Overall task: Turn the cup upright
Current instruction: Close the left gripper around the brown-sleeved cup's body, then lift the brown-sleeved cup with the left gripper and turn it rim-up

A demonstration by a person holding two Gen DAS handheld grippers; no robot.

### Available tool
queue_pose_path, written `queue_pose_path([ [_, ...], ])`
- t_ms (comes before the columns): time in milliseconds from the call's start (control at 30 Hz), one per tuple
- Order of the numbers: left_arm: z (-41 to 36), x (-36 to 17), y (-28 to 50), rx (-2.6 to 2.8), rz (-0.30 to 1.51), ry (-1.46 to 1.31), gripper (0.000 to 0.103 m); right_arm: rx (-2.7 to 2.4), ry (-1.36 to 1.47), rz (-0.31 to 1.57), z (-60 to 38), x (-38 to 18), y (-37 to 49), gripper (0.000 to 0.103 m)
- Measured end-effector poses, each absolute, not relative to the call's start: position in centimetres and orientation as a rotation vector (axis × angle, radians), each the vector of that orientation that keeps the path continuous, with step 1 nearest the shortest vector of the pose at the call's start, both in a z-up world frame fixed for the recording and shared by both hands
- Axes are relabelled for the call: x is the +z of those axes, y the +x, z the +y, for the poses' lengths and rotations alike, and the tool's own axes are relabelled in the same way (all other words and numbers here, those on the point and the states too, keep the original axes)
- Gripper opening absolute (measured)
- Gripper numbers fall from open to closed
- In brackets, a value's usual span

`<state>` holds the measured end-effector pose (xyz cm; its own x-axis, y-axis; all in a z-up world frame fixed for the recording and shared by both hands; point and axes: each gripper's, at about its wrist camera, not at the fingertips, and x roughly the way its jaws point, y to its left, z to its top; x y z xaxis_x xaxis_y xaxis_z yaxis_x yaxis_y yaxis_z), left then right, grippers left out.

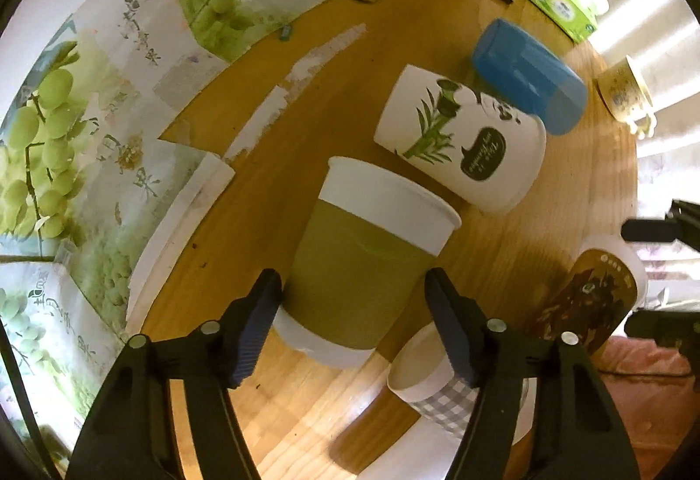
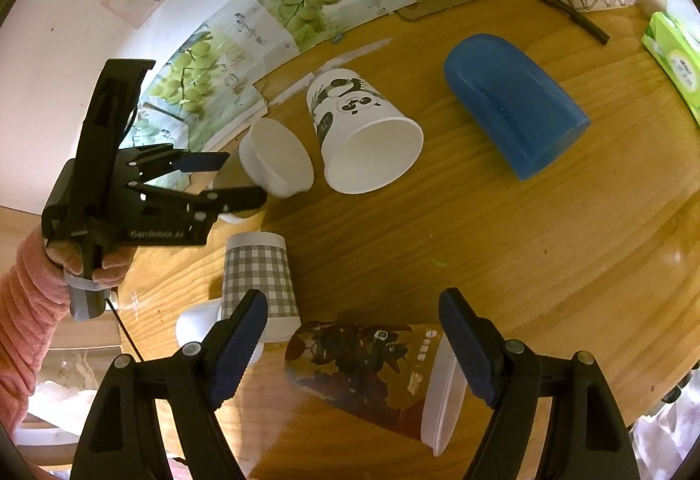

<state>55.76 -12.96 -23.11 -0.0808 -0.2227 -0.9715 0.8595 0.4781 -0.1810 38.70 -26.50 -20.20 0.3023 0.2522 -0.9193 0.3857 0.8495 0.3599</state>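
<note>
Round wooden table (image 2: 503, 243), grape-print sheets (image 1: 57, 121) along the wall side, several cups lying on their sides. Our left gripper (image 1: 352, 296) brackets the olive-sleeved white paper cup (image 1: 367, 257), which lies tipped on the wood; jaws wide, pads (image 1: 258, 327) just beside the sleeve, contact not confirmable. Our right gripper (image 2: 354, 342) hangs wide over the brown printed cup with white rim (image 2: 372, 375), also on its side, gripping nothing. Step in hand: approach and grasp of the olive cup (our judgement). Next move calls for closing on the sleeve, then rotating base down. White panda-print cup (image 2: 363, 134) and blue plastic tumbler (image 2: 512, 103) lie untouched. Grey checked cup (image 2: 260, 278) partly hidden behind a finger; the olive cup's underside is hidden
</note>
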Motion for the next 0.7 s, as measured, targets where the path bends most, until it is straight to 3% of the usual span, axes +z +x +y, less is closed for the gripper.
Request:
queue_pose_path([
  [700,-12.8,-22.7,56.0,-0.933,1.351,0.515,0.060,-0.179,0.595,1.245,-25.3,-17.5,35.6,0.081],
])
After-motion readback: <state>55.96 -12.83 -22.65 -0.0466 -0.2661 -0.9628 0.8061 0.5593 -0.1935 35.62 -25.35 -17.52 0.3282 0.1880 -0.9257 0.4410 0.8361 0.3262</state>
